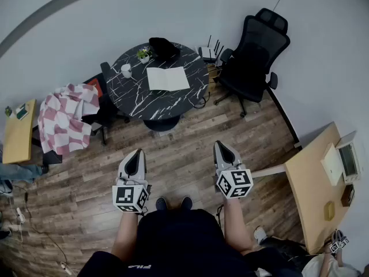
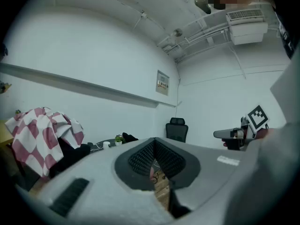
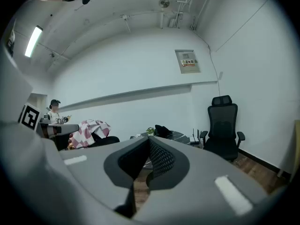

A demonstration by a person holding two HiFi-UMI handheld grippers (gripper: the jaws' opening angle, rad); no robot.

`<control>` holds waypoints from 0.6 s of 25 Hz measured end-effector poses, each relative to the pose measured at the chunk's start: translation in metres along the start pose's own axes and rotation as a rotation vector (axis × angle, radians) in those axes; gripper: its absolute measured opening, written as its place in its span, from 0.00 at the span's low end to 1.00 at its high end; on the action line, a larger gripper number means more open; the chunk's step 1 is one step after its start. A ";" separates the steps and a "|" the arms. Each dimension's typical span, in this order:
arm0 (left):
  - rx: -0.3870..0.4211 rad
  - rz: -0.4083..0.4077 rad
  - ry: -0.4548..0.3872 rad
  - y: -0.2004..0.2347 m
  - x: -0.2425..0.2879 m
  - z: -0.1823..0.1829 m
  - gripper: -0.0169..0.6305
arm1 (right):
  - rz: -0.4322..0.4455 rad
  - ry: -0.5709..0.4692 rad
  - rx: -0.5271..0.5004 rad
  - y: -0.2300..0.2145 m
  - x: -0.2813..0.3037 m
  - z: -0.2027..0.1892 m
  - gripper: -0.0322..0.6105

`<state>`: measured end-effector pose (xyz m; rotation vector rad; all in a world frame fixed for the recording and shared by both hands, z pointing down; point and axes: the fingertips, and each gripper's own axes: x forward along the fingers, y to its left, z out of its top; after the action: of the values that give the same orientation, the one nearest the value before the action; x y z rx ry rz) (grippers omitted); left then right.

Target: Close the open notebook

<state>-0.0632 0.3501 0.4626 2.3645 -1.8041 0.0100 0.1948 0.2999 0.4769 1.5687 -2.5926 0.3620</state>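
White notebook [image 1: 167, 78] lies open on round marbled table [image 1: 137, 100]; left hand-held gripper [image 1: 137, 153] and right hand-held gripper [image 1: 219, 145] both closed.

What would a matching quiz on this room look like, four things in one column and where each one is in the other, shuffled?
Things:
1. notebook
2. white cup
3. office chair
4. checked cloth

Places, as the head view shows them:
A. on the floor, right of the table
B. bunched up left of the table, off it
C. lying open near the table's middle
D. standing by the table's left edge

Pairs: 1-C, 2-D, 3-A, 4-B.
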 end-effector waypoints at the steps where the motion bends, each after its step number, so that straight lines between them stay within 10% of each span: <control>1: 0.003 0.001 0.003 0.000 0.000 -0.001 0.03 | 0.001 0.000 -0.002 0.000 0.000 0.000 0.07; 15: 0.005 0.017 0.025 -0.007 -0.004 -0.008 0.03 | 0.077 -0.024 -0.082 0.018 -0.007 0.003 0.07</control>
<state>-0.0565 0.3566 0.4687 2.3422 -1.8149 0.0463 0.1826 0.3128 0.4696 1.4596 -2.6555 0.2411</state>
